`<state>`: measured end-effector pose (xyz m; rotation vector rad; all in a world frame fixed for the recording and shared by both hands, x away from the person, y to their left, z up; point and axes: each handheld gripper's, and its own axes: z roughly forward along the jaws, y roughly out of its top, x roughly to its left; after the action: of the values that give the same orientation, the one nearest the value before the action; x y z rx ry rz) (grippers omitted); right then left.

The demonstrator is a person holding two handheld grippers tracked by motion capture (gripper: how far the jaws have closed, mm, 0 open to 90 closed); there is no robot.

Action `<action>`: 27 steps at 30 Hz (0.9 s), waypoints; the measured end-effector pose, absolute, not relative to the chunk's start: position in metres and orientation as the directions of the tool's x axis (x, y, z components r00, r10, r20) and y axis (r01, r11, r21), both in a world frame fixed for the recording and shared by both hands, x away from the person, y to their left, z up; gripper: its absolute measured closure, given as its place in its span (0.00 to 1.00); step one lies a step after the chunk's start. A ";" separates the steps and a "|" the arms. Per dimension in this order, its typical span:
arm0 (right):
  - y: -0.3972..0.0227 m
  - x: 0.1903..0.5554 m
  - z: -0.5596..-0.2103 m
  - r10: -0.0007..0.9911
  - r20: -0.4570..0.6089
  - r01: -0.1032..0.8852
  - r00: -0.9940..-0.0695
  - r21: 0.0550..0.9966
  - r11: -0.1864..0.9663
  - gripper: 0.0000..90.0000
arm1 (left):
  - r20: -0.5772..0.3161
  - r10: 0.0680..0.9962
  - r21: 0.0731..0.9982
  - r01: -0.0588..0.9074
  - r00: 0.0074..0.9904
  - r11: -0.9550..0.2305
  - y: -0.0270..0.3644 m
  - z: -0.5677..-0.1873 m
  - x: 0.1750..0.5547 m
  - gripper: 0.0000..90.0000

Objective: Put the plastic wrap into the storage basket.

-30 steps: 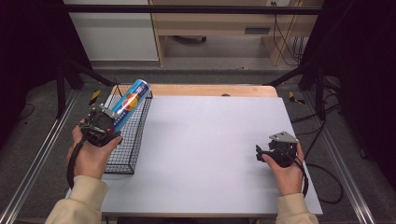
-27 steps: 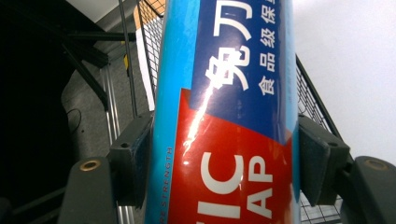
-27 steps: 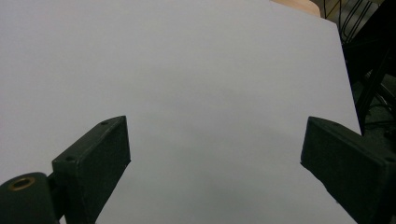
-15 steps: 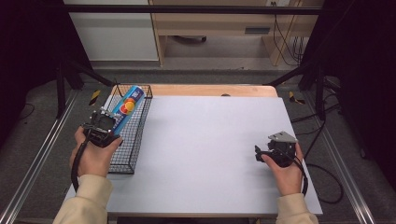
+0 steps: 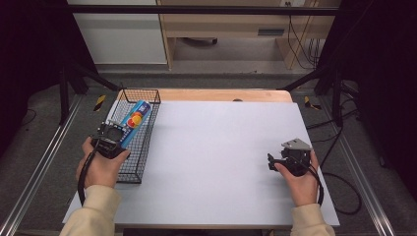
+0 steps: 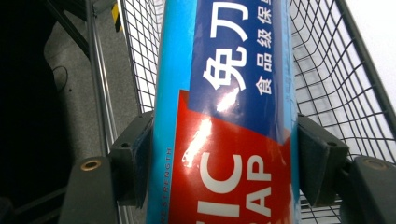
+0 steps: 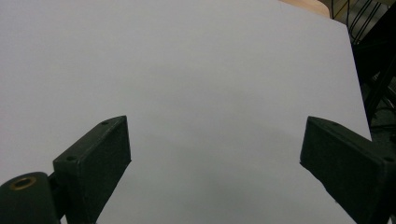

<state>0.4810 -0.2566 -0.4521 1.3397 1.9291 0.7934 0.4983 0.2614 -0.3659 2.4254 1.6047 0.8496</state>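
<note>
Both box (image 6: 224, 116) ends cut off.

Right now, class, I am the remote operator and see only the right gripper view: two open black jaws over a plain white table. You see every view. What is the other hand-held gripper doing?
Observer: The left hand-held gripper is shut on a blue cylindrical tube with a red-and-white label.
Operator: Where is that tube?
Observer: It lies lengthwise within the black wire basket at the left edge of the white table; I cannot tell whether it touches the bottom.
Operator: And where is my own gripper?
Observer: The right hand-held gripper sits near the table's right edge, far from the basket.
</note>
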 end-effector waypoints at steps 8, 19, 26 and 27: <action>-0.254 0.481 -0.452 0.952 -0.160 0.565 -0.262 0.774 0.286 0.10 | 0.390 0.876 0.364 0.826 0.283 -0.429 0.262 -0.368 0.502 0.35; -0.255 0.482 -0.453 0.945 -0.174 0.554 -0.276 0.775 0.304 0.10 | 0.370 0.881 0.302 0.858 0.296 -0.415 0.266 -0.375 0.511 0.35; -0.254 0.481 -0.453 0.945 -0.170 0.558 -0.280 0.772 0.304 0.10 | 0.381 0.870 0.263 0.866 0.312 -0.425 0.264 -0.378 0.516 0.35; -0.255 0.482 -0.453 0.944 -0.172 0.558 -0.282 0.771 0.307 0.10 | 0.387 0.868 0.258 0.866 0.313 -0.428 0.264 -0.379 0.517 0.35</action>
<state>0.4818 -0.2545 -0.4529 1.3295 1.9496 0.7898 0.5168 0.2639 -0.3788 2.5432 1.6792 0.7516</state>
